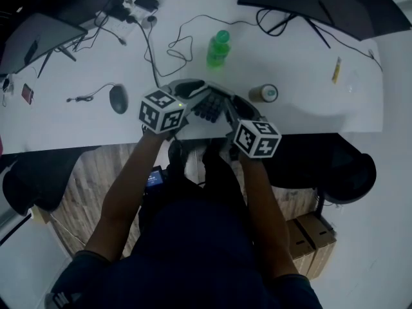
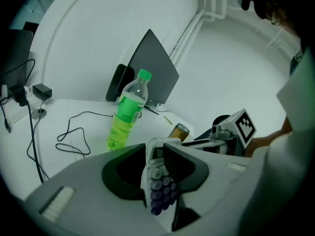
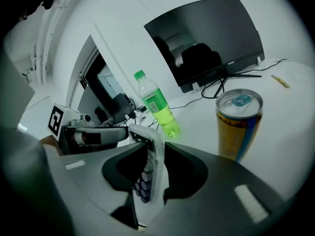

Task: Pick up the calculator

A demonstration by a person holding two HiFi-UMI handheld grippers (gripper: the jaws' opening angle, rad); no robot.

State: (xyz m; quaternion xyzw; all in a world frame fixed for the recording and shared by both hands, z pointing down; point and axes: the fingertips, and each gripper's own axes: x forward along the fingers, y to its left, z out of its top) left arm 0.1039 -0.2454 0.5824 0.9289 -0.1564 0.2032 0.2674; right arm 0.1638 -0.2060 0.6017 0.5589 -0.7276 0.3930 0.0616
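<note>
The calculator (image 1: 209, 106) is a white-cased one with dark round keys, near the desk's front edge. Both grippers hold it from opposite ends. In the left gripper view the calculator (image 2: 158, 186) stands on edge between the jaws, and my left gripper (image 2: 155, 157) is shut on it. In the right gripper view the calculator (image 3: 150, 167) is likewise clamped edge-on, with my right gripper (image 3: 153, 163) shut on it. In the head view my left gripper (image 1: 192, 99) and right gripper (image 1: 229, 112) meet over the calculator. Whether it touches the desk is hidden.
A green bottle (image 1: 218, 49) stands just behind the grippers, and a drink can (image 1: 264, 94) to their right. A mouse (image 1: 118, 99) and loose cables (image 1: 177, 47) lie to the left. A laptop (image 1: 38, 34) and a monitor (image 1: 322, 2) sit along the desk's back.
</note>
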